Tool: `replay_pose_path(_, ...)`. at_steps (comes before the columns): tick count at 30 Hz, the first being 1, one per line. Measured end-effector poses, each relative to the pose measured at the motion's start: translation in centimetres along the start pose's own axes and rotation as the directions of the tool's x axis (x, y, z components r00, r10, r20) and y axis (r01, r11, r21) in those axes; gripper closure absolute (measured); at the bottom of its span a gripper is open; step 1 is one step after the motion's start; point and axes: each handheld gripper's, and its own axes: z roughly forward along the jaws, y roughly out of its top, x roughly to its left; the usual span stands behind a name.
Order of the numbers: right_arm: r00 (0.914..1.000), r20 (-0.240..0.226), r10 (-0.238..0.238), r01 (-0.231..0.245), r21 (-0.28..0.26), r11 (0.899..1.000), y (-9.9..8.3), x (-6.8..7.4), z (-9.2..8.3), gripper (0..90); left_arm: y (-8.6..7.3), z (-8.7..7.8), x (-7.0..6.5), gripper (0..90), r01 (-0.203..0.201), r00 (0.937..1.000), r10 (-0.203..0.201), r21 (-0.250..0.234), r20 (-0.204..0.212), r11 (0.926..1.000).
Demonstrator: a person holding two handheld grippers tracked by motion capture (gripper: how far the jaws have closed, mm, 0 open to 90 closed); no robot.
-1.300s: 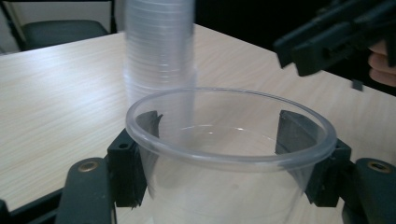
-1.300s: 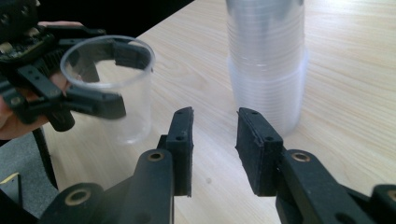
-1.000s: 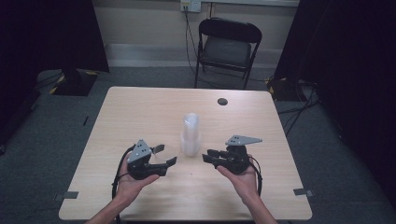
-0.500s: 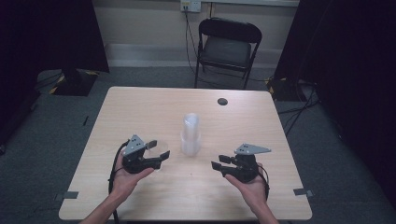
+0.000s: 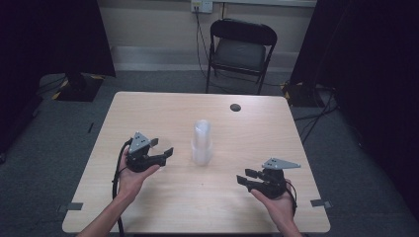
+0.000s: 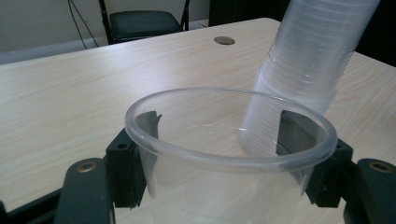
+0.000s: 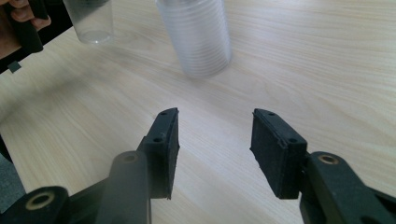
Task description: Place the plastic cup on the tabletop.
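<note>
Clear plastic cup (image 5: 162,148) sits in the left gripper (image 5: 163,157) in the high view, just left of the tall stack of clear plastic cups (image 5: 202,142) on the light wooden table (image 5: 148,113). The right gripper (image 5: 247,177) is near the table's front right, and its jaws have just been opening with nothing between them.

In the left gripper view, the black jaws squeeze the cup (image 6: 229,154) on both sides, just beside the stack (image 6: 308,60).

In the right gripper view, the jaws are apart over bare wood.

Light wood surface (image 5: 148,113) on grey carpet floor (image 5: 44,148). Black folding chair (image 5: 240,49) behind it, against pale wall (image 5: 148,24). Wall outlet (image 5: 201,6) with cable hanging. Black curtains (image 5: 49,34) both sides. Tape marks on floor. Dim lighting.
</note>
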Motion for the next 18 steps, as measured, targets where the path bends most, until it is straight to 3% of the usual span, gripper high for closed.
replay_pose_path(3,1.0000,0.002,0.004,-0.004,-0.001,1.000,-0.2,-0.1,-0.1,52.0,0.4,0.2,0.2,29.9,-0.017,0.9997,0.017,-0.010,-0.015,0.9998)
replay_pose_path(4,1.0000,0.004,0.006,-0.006,-0.001,1.000,-0.2,-0.2,-0.1,52.0,0.5,0.3,0.4,29.9,-0.021,0.9997,0.021,-0.050,-0.013,0.9985)
replay_pose_path(6,0.9999,0.002,0.010,-0.010,-0.004,1.000,-0.4,-0.3,-0.1,51.9,1.2,0.9,0.8,29.6,-0.028,0.9996,0.028,-0.026,-0.006,0.9993)
replay_pose_path(8,0.9999,0.001,0.011,-0.011,-0.003,1.000,-0.5,-0.4,-0.1,51.9,1.4,1.4,1.1,29.5,-0.023,0.9996,0.023,-0.058,-0.015,0.9980)
replay_pose_path(10,0.9999,0.004,0.010,-0.010,0.000,1.000,-0.6,-0.4,-0.1,51.8,1.7,1.9,1.5,29.4,-0.020,0.9997,0.020,-0.034,-0.017,0.9992)
replay_pose_path(13,0.9999,0.007,0.009,-0.009,-0.008,1.000,-0.6,-0.4,-0.2,51.6,1.9,2.6,2.2,29.5,-0.004,0.9994,0.002,-0.045,-0.035,0.9990)
replay_pose_path(15,0.9999,0.011,0.009,-0.009,-0.011,1.000,-0.6,-0.4,-0.3,51.7,1.8,3.1,2.5,29.6,-0.008,0.9980,0.005,-0.051,-0.063,0.9987)
replay_pose_path(18,0.9999,0.012,0.009,-0.009,-0.004,1.000,-0.7,-0.5,-0.2,51.7,1.7,3.7,2.8,29.7,-0.023,0.9977,0.021,-0.034,-0.064,0.9992)
